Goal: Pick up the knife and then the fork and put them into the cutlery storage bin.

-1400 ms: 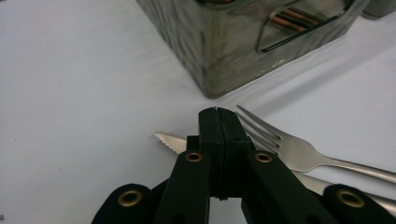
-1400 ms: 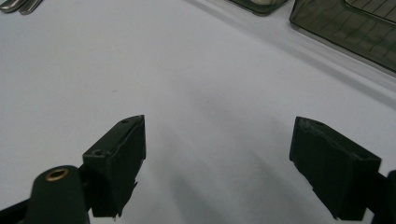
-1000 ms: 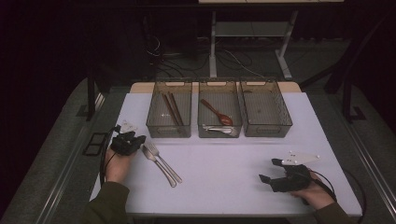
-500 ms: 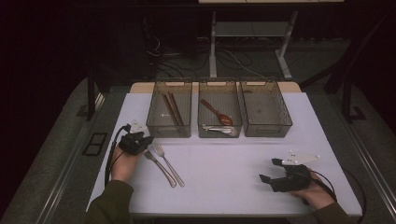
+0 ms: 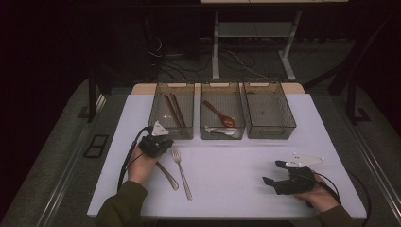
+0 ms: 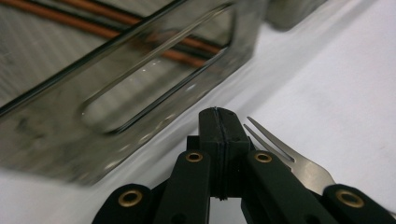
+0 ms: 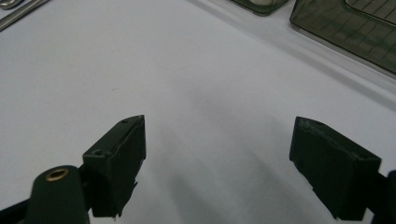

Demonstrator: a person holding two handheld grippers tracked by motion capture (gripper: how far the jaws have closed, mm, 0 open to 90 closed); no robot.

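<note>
At the left of the white table top [image 5: 246,175], the black left gripper [image 5: 161,143] sits in the person's left hand, its jaws pressed tight together with nothing between them. In the left gripper view the closed tips lie just beside the tines of a silver metal fork [image 6: 285,156], close in front of the smoky clear plastic bin holding brown chopsticks [image 5: 174,110]. From the high view that fork [image 5: 181,173] lies flat on the table, tines toward the bins, and a second silver metal utensil [image 5: 167,175] lies beside it, partly under the hand. Next along stands the middle bin with a reddish-brown spoon [image 5: 222,111], then the right-hand bin [image 5: 268,109]. Far right, the black right gripper [image 5: 274,174] rests low near the table's front edge, jaws spread wide and empty over bare table
</note>
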